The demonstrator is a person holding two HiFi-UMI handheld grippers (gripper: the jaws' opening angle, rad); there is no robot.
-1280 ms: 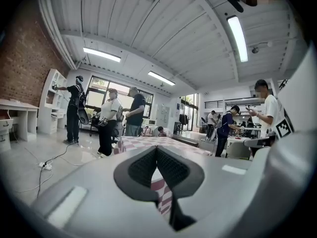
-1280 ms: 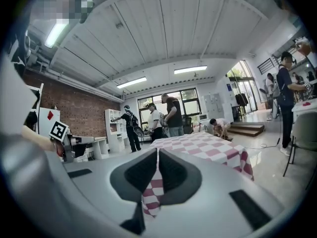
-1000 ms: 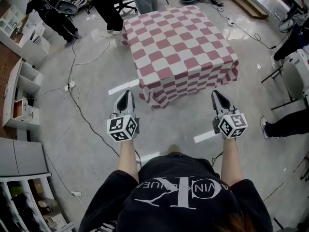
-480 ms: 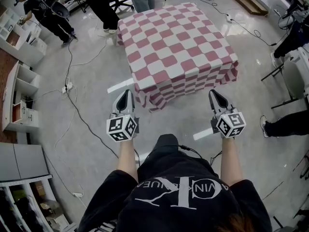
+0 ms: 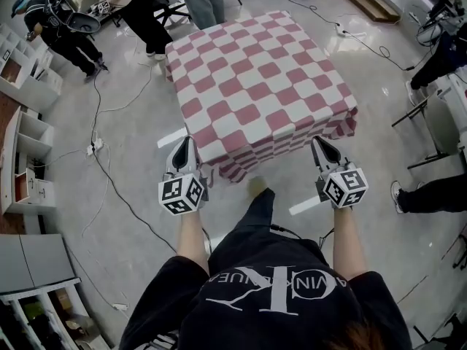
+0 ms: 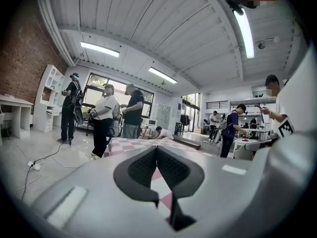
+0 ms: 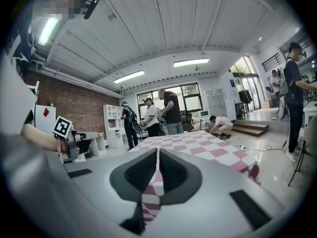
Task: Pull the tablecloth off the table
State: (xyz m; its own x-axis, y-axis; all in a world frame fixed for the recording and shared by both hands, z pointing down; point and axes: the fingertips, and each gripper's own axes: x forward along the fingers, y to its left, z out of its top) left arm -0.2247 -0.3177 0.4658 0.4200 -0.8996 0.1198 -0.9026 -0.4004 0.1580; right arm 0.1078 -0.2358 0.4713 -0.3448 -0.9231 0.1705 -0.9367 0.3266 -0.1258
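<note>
At the middle of the pale floor (image 5: 131, 217), the red-and-white checked tablecloth (image 5: 255, 86) lies spread over a square table, hanging down every side so that the table itself is hidden. The person stands at its near edge, one knee (image 5: 259, 203) forward, a gripper in each hand. The left gripper (image 5: 183, 143) points at the near left corner of the cloth and the right gripper (image 5: 317, 143) at the near right corner, both close to the hanging hem; whether either tip touches the cloth cannot be told. Each gripper view shows its two jaws pressed together at the tips with nothing caught between them, the checks showing only beyond. Cables (image 5: 109, 173) trail over the floor on the left, near white shelves (image 5: 29, 144), and several people (image 5: 146, 13) stand at the far side.
</note>
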